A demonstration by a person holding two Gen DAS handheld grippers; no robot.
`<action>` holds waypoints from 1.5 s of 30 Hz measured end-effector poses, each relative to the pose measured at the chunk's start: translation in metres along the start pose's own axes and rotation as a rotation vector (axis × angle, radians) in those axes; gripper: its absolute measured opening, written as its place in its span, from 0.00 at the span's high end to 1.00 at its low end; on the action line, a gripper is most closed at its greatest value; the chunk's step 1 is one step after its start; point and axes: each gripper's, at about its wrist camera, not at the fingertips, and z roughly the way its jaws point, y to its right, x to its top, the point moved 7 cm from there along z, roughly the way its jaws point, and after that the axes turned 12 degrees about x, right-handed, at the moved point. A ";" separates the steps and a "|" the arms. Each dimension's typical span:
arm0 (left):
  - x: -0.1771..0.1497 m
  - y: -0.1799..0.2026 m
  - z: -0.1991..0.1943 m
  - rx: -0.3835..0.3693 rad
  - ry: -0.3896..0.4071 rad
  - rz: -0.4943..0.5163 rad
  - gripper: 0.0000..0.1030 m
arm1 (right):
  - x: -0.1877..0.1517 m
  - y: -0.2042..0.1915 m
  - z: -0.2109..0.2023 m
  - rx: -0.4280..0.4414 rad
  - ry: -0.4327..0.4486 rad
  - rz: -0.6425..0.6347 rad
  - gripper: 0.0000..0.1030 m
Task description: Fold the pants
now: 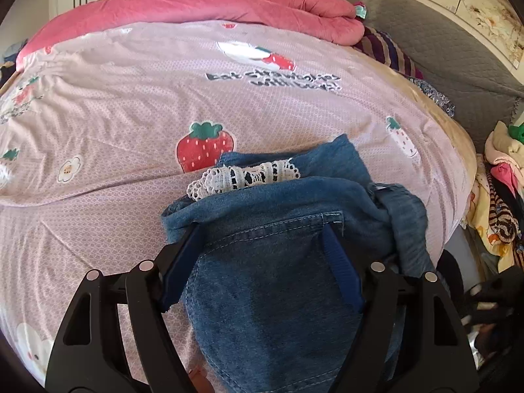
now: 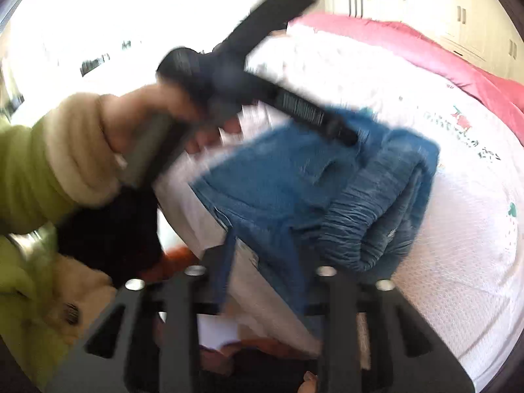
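A bed under a pink strawberry-print sheet [image 1: 131, 98] is carrying a folded pair of blue denim pants [image 1: 278, 262] near its front edge.

A rolled pink quilt [image 1: 196, 3] is lying along the far side, and a pile of clothes [image 1: 501, 196] is sitting off to the right. The left gripper [image 1: 262, 255] is hovering over the pants with its jaws spread wide, the denim showing between the blue pads [image 1: 183, 262], gripping nothing. White lace trim [image 1: 245, 175] is peeking out of the fold. The right gripper [image 2: 271, 275] is also standing open at the pants' near edge, though motion blur is smearing the right view. The left hand [image 2: 157, 121] is holding its gripper above the pants.
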 end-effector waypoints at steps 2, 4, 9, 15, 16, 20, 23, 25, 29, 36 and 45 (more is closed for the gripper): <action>0.000 0.000 -0.006 -0.007 0.013 -0.006 0.34 | 0.008 0.002 -0.017 -0.011 0.050 0.020 0.63; 0.000 0.001 -0.015 -0.017 0.034 -0.009 0.34 | 0.013 0.009 -0.032 -0.036 0.091 0.055 0.52; 0.000 0.003 -0.035 0.017 0.077 0.012 0.29 | 0.016 0.047 -0.053 -0.124 0.142 0.189 0.33; -0.007 0.001 -0.048 0.066 0.107 0.050 0.24 | 0.013 0.081 -0.053 -0.148 0.150 0.330 0.18; -0.010 0.000 -0.049 0.075 0.106 0.052 0.23 | 0.010 0.084 -0.049 -0.152 0.148 0.339 0.17; -0.019 -0.006 -0.051 0.094 0.099 0.051 0.19 | 0.011 0.092 -0.038 -0.152 0.141 0.367 0.14; -0.025 -0.010 -0.049 0.131 0.097 0.072 0.16 | 0.013 0.099 -0.028 -0.141 0.134 0.391 0.12; -0.031 -0.012 -0.045 0.142 0.086 0.077 0.16 | 0.013 0.105 -0.021 -0.124 0.130 0.419 0.12; -0.040 -0.017 -0.038 0.122 0.057 0.050 0.14 | 0.014 0.118 -0.010 -0.120 0.122 0.444 0.11; -0.049 -0.020 -0.025 0.052 0.007 -0.003 0.14 | 0.006 0.138 0.012 -0.050 0.095 0.516 0.12; -0.052 -0.014 -0.016 -0.017 -0.035 -0.023 0.33 | 0.004 0.143 0.024 -0.002 0.103 0.530 0.31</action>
